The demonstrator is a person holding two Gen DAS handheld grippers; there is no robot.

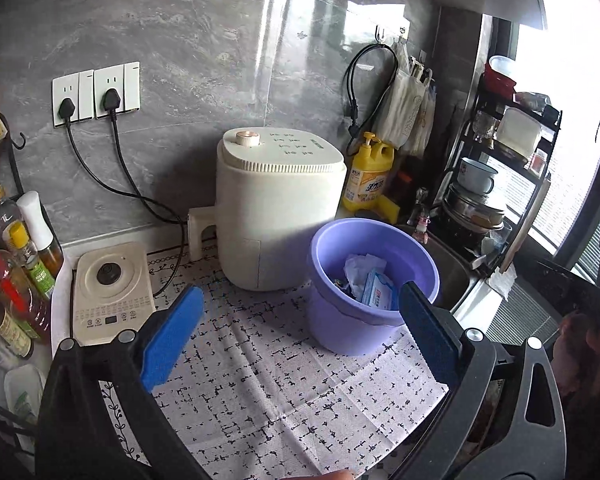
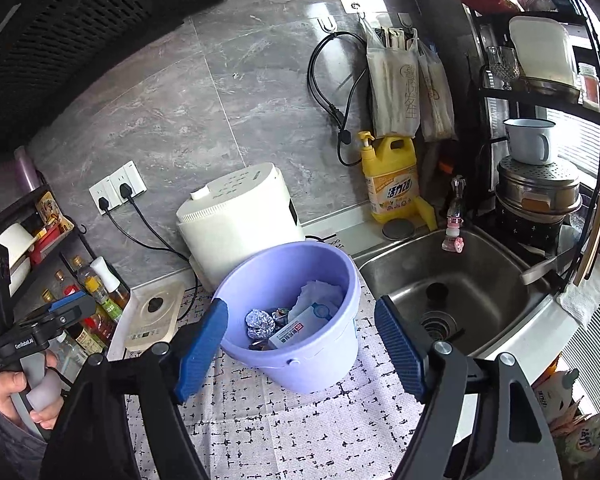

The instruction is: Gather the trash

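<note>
A lilac plastic bucket (image 1: 342, 320) stands on the patterned counter mat (image 1: 284, 396) and serves as the trash bin. It also shows in the right wrist view (image 2: 320, 356). Inside lie a crumpled white tissue (image 2: 320, 292), a foil ball (image 2: 261, 320) and a white-and-blue packet (image 2: 300, 328); the packet (image 1: 376, 290) shows in the left wrist view too. My left gripper (image 1: 300, 328) is open and empty, just in front of the bucket. My right gripper (image 2: 300, 344) is open and empty, above the bucket's near side.
A white cooker (image 1: 278, 208) stands behind the bucket. A steel sink (image 2: 460, 280) lies to its right, with yellow detergent (image 2: 390, 176) and a dish rack (image 2: 536, 184) beyond. A white induction plate (image 1: 112, 292) and oil bottles (image 1: 16, 272) are at the left.
</note>
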